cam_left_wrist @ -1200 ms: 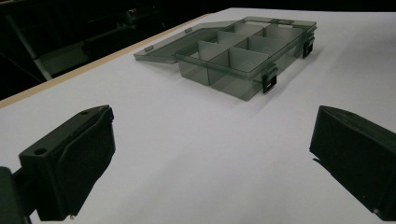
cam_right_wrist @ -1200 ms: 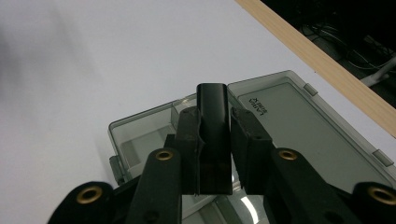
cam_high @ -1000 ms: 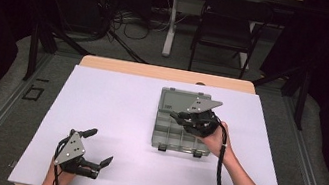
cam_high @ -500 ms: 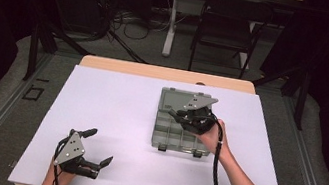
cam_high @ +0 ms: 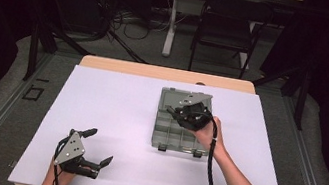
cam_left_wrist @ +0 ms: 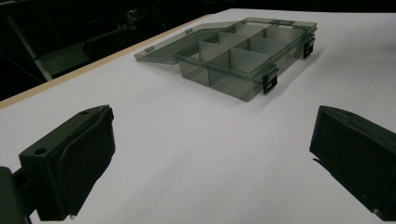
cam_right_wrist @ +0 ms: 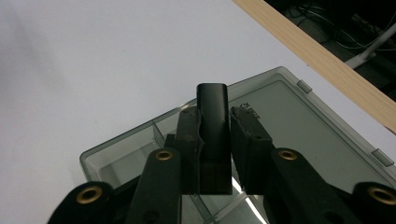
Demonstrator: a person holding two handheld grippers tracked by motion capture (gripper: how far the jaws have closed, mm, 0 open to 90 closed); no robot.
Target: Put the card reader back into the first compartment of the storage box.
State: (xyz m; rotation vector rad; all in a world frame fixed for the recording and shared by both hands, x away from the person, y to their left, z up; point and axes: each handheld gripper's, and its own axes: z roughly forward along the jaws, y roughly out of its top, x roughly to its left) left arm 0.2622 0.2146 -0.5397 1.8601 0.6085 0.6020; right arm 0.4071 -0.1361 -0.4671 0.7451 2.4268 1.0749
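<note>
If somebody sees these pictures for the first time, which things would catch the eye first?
Probably the smoky-grey transparent plastic compartment box, lying open right of centre on the white table cover. Above it, the right tool is shut on a small flat black rectangular piece. The left tool rests wide open near the front left edge.

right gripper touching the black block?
Touching. In the right gripper view the right gripper has both jaws pressed against the sides of the black block, no gap, above the open box.
</note>
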